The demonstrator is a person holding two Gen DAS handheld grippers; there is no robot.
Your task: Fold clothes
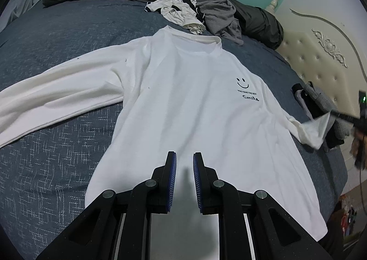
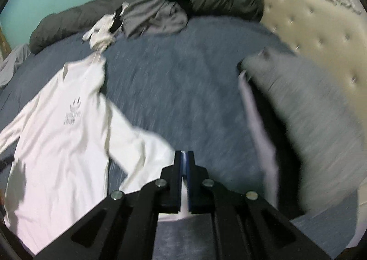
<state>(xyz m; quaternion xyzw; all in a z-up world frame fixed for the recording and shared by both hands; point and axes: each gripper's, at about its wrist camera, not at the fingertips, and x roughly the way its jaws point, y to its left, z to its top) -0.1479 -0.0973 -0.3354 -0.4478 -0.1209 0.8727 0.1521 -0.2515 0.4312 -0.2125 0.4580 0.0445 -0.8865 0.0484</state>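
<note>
White cotton, a long-sleeved shirt with a smiley print (image 1: pixel 183 108), is spread flat on the blue-grey woven bedspread (image 1: pixel 52 156) under and ahead of the left gripper (image 1: pixel 184 156), whose blue-padded jaws are held apart above its hem. Further right, the shirt's sleeve end is pinched between the pressed-together jaws of the right gripper (image 2: pixel 184 156).

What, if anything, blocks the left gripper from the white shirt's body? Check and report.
Nothing visible does. The left gripper hangs open directly over the white shirt, with bare fabric beneath its fingers; the unfolded clothes pile lies beyond the collar.
</note>
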